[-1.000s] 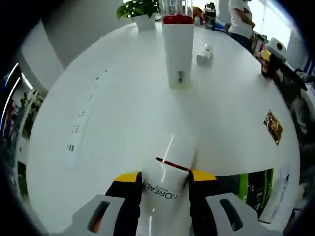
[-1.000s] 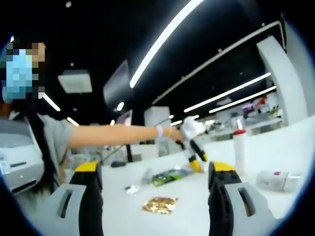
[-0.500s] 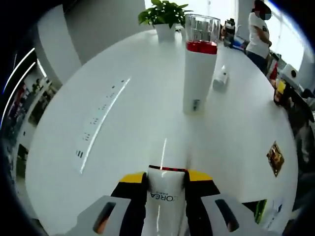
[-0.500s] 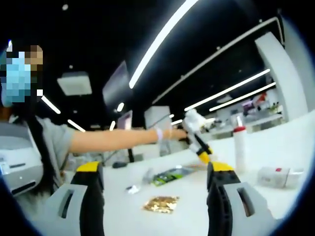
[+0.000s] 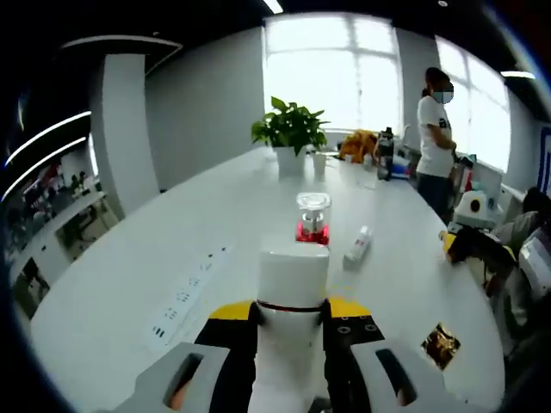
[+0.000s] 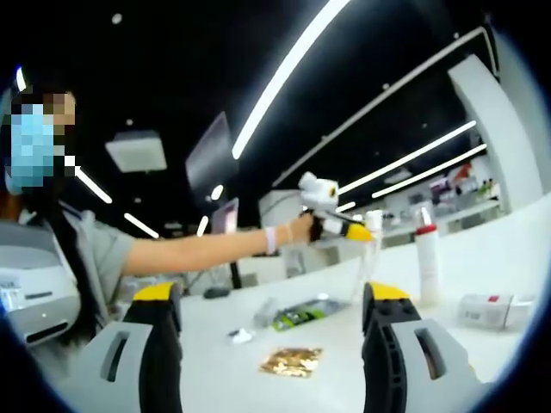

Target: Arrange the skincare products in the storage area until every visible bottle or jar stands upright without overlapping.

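Left hand-held gripper (image 5: 291,311) clamps white bottle (image 5: 293,280) upright — right hand-held gripper (image 6: 271,297) wide, empty.

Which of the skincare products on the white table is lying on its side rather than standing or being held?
The small white bottle, lying flat right of the tall bottle with the clear cap, which stands. The left gripper holds the third, a white tube.

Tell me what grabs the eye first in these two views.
In the left gripper view, the left gripper is shut on a white tube with a thin red band, held up over the white table. Behind it stands a tall bottle with a clear cap, and a small white bottle lies on its side nearby. The right gripper hangs open.
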`<action>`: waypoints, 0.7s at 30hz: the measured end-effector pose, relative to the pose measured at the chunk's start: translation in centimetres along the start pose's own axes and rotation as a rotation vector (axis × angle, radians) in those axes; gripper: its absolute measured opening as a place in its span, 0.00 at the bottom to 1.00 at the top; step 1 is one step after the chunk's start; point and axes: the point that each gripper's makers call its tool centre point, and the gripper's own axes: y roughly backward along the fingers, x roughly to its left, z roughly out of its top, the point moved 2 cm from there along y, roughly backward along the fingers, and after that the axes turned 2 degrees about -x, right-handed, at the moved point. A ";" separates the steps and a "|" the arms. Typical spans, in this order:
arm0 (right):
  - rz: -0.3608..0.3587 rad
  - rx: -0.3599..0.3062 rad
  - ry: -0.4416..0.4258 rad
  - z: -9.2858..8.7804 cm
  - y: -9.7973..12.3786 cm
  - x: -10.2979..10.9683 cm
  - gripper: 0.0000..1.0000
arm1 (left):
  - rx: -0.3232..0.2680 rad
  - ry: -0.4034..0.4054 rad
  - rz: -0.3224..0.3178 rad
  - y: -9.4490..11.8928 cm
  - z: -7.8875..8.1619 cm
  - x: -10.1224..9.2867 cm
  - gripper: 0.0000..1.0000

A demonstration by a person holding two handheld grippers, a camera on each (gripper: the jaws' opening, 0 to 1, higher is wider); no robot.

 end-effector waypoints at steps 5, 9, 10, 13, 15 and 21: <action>0.007 0.010 -0.009 -0.2 -0.2 0.1 0.85 | -0.136 0.007 0.028 1.9 1.7 0.1 0.28; 0.014 -0.012 -0.010 0.3 -0.6 0.2 0.84 | -0.213 0.020 0.037 3.4 2.4 -0.9 0.28; 0.015 -0.028 -0.021 0.6 -0.8 0.1 0.83 | -0.219 0.018 0.037 3.7 2.4 -1.2 0.28; 0.019 -0.055 -0.060 1.1 -1.9 -0.1 0.78 | -0.224 0.043 0.030 4.2 2.3 -2.3 0.28; 0.023 -0.057 -0.062 1.3 -2.7 0.0 0.79 | -0.224 0.039 0.040 4.7 2.1 -3.3 0.28; 0.024 -0.029 -0.030 2.2 -6.4 -0.2 0.89 | -0.261 0.088 0.088 5.9 2.0 -5.4 0.28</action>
